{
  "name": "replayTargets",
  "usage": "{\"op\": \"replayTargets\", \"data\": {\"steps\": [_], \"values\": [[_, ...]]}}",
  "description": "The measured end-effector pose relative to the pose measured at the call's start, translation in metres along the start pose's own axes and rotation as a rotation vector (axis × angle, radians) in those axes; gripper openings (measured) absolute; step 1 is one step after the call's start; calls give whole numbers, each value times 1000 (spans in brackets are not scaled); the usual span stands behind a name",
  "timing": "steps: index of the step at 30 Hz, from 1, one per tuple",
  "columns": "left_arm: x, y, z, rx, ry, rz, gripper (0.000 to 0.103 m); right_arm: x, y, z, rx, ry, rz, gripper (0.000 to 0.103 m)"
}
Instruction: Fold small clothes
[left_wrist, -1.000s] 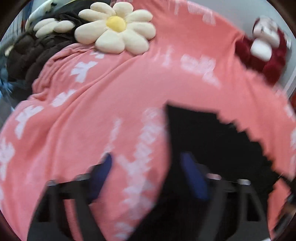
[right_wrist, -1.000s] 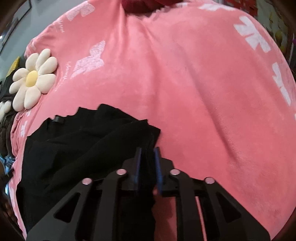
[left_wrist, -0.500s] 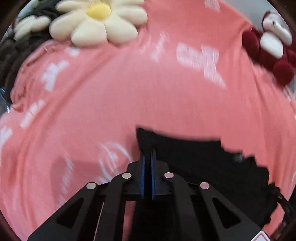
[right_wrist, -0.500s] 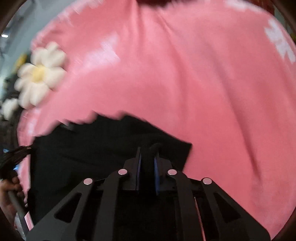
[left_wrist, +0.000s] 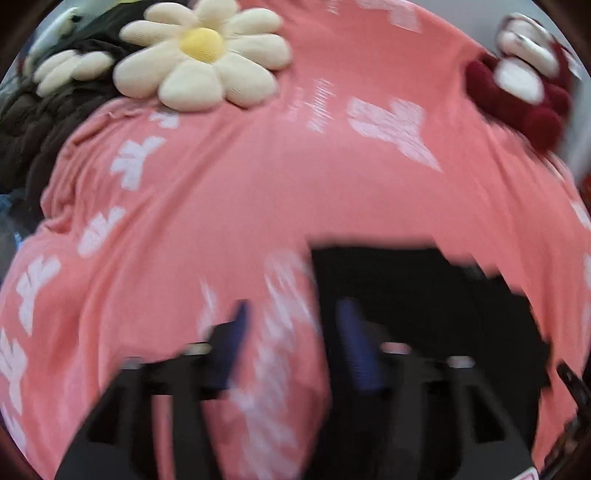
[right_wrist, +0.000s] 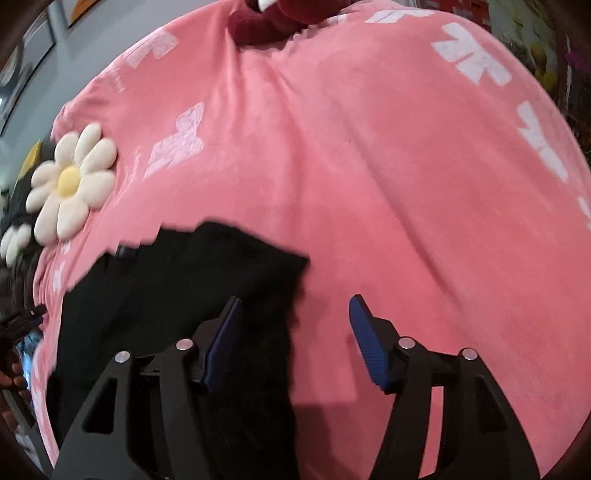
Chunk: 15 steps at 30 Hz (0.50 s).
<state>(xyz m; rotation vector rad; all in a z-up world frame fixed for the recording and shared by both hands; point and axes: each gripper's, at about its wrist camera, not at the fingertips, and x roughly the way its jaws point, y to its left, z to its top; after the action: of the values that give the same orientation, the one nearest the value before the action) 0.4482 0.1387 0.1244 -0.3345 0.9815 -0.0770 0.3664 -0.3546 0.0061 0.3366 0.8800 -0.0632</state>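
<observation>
A black garment (left_wrist: 424, 306) lies flat on the pink blanket (left_wrist: 258, 192). In the left wrist view my left gripper (left_wrist: 295, 314) hangs over its left edge, jaws opening, blue pads apart with only blanket and the cloth's edge below them. In the right wrist view the same black garment (right_wrist: 177, 288) spreads to the lower left. My right gripper (right_wrist: 295, 310) is over its right edge, jaws opening. The cloth's edge lies under the gap, and the pads (right_wrist: 365, 339) do not press on it.
A cream daisy cushion (left_wrist: 203, 55) and dark bedding (left_wrist: 33, 122) sit at the far left. A red and white plush toy (left_wrist: 528, 85) rests at the far right corner. A person's hand (right_wrist: 14, 365) shows at the left edge of the right wrist view.
Half a second ago both grippers were shut on the garment's edges. Both have since let go and their jaws stand wide. The cloth now lies flatter, its right corner laid out.
</observation>
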Motion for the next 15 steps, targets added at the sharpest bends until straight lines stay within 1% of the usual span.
{"op": "replayTargets", "data": {"steps": [1, 2, 3, 4, 5, 7, 8, 10, 11, 12, 13, 14, 15], "values": [[-11, 2, -20, -9, 15, -45, 75, -9, -2, -16, 0, 30, 17, 66], [-16, 1, -35, -9, 32, -61, 75, -13, 0, -26, -10, 51, 17, 66], [-23, 3, -58, 0, 73, -62, 75, -24, -1, -45, -35, 80, 4, 67], [-29, 7, -78, 7, 97, -58, 75, -34, -2, -59, -56, 100, -8, 68], [-35, 9, -93, 15, 111, -53, 75, -46, -3, -78, -79, 121, -33, 69], [-52, 20, -139, 27, 152, -47, 75, -65, -7, -111, -101, 163, -59, 76], [-60, 24, -160, 32, 178, -41, 75, -79, -12, -131, -102, 181, -83, 76], [-81, 31, -192, 35, 177, -31, 75, -96, -20, -160, -58, 225, -96, 83], [-89, 33, -201, 41, 175, -28, 75, -105, -26, -176, -17, 252, -96, 83], [-100, 37, -215, 29, 190, -20, 75, -112, -31, -192, 19, 278, -91, 83], [-106, 42, -227, -8, 210, -25, 75, -117, -34, -202, 38, 293, -89, 83], [-112, 48, -239, -57, 225, -51, 75, -119, -37, -214, 80, 319, -92, 83], [-119, 52, -249, -91, 219, -63, 75, -118, -39, -221, 117, 346, -81, 89]]}}
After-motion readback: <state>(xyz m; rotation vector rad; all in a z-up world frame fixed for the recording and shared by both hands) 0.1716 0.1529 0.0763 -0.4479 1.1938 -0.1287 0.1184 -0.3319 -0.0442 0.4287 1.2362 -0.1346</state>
